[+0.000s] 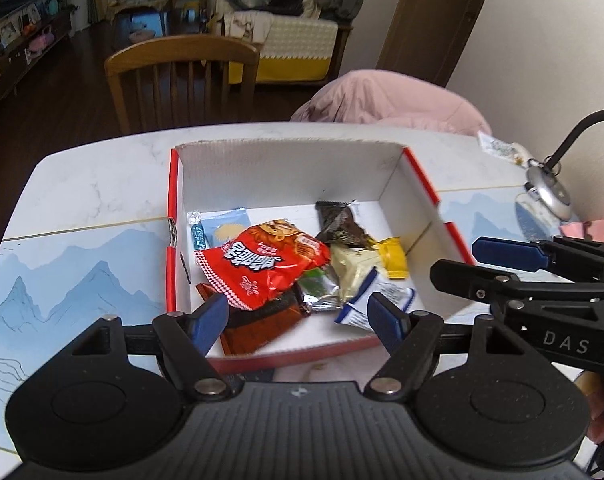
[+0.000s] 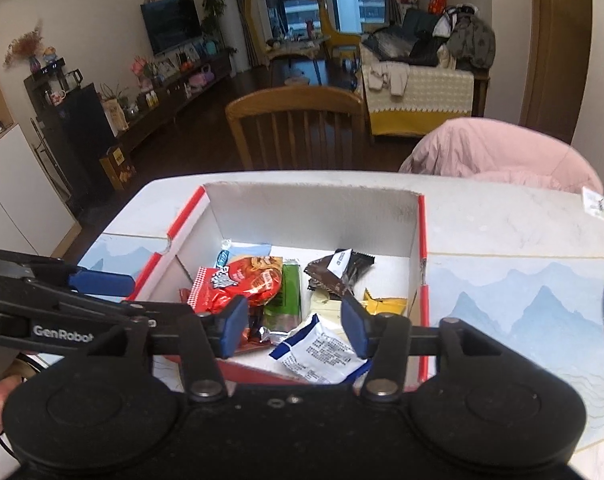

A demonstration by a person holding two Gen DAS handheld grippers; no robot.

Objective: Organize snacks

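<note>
A white box with red edges (image 1: 285, 168) (image 2: 314, 208) sits on the table and holds several snack packets. Among them are a red bag (image 1: 261, 268) (image 2: 237, 284), a dark brown packet (image 1: 338, 224) (image 2: 342, 272), a yellow packet (image 1: 394, 258) (image 2: 386, 306), a white-and-blue packet (image 1: 382, 296) (image 2: 318, 352) and a green packet (image 2: 287, 300). My left gripper (image 1: 297, 320) is open and empty over the box's near edge. My right gripper (image 2: 293, 328) is open and empty over the near edge too; it also shows at the right of the left wrist view (image 1: 502, 264).
The table (image 1: 81, 208) has a marble top and a blue mountain-print mat (image 2: 522, 300). A wooden chair (image 1: 181, 80) and a pink-covered chair (image 2: 510, 156) stand at the far side. A small packet (image 1: 502, 148) and a desk lamp (image 1: 550, 192) are at the far right.
</note>
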